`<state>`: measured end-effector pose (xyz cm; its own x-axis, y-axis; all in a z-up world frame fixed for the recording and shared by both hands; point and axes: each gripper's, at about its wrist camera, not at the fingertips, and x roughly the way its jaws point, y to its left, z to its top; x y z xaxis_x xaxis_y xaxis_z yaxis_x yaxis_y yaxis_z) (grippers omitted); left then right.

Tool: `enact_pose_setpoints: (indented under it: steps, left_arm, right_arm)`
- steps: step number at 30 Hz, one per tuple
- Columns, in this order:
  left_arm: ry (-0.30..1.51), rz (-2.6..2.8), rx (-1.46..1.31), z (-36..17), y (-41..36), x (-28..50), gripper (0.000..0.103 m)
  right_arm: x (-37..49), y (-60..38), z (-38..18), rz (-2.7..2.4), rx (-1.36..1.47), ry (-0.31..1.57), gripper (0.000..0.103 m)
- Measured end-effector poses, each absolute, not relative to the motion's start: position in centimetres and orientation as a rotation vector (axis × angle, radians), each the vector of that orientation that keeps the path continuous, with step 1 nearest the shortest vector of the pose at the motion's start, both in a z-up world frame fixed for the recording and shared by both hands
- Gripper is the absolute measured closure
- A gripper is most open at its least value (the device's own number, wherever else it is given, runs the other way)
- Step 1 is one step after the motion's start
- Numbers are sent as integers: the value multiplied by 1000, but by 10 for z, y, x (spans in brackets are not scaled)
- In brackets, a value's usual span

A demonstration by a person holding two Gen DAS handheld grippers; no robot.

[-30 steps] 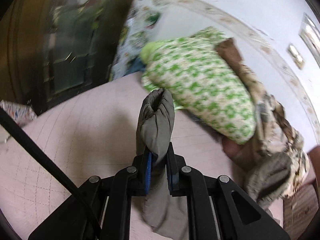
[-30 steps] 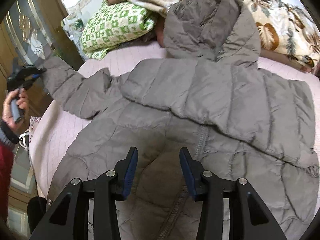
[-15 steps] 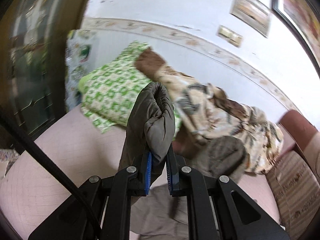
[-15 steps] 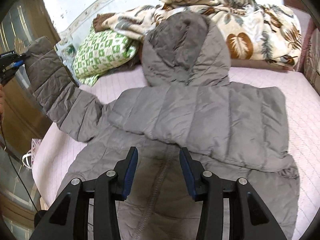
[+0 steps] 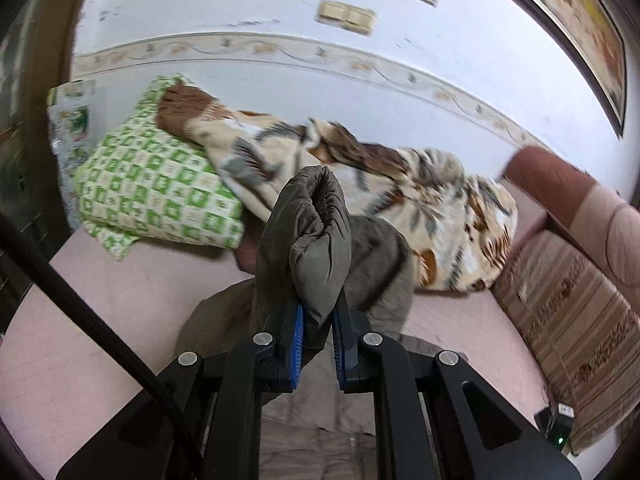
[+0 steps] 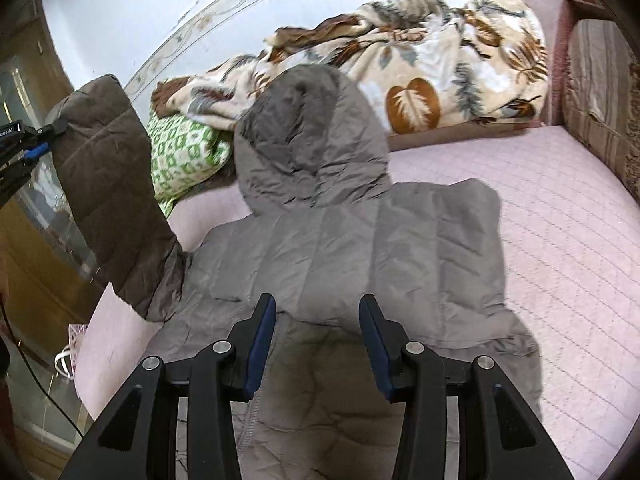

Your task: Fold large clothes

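Folding sleeve (image 6: 108, 200) across jacket (image 6: 344, 264) on bed (image 6: 560, 220) | left gripper (image 5: 316, 344) pinching cuff (image 5: 316, 240), raised left of hood (image 6: 308, 140) | right gripper (image 6: 316, 344) spread, empty, above jacket middle | advice: carry cuff over chest, lower flat before letting go, keep other folded sleeve undisturbed

Jacket (image 6: 344, 248) quilted matt cloth; bedcover (image 6: 552, 216) stitched.
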<state>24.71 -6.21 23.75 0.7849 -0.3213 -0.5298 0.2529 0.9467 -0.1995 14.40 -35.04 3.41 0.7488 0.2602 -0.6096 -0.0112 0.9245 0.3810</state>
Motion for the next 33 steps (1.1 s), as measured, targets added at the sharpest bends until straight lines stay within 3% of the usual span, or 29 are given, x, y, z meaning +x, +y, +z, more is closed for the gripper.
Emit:
enact_pose_setpoints:
  steps: [11, 20, 24, 26, 28, 33]
  left_arm:
    - [770, -449, -26, 135, -197, 241, 91]
    - [875, -528, 53, 50, -257, 232, 88]
    - [909, -563, 90, 28, -272, 229, 77]
    - [941, -595, 96, 20, -277, 228, 67]
    - [958, -625, 88, 19, -278, 224, 49]
    - [900, -639, 23, 40, -240, 208, 46]
  right_arm:
    - [149, -400, 24, 5, 406, 749, 55]
    - [154, -429, 15, -29, 519, 774, 55]
    - [153, -438, 14, -55, 543, 773, 55]
    - [153, -441, 13, -59, 557, 773, 55]
    - [153, -445, 11, -61, 573, 774, 55]
    - [161, -455, 0, 11, 708, 777, 51]
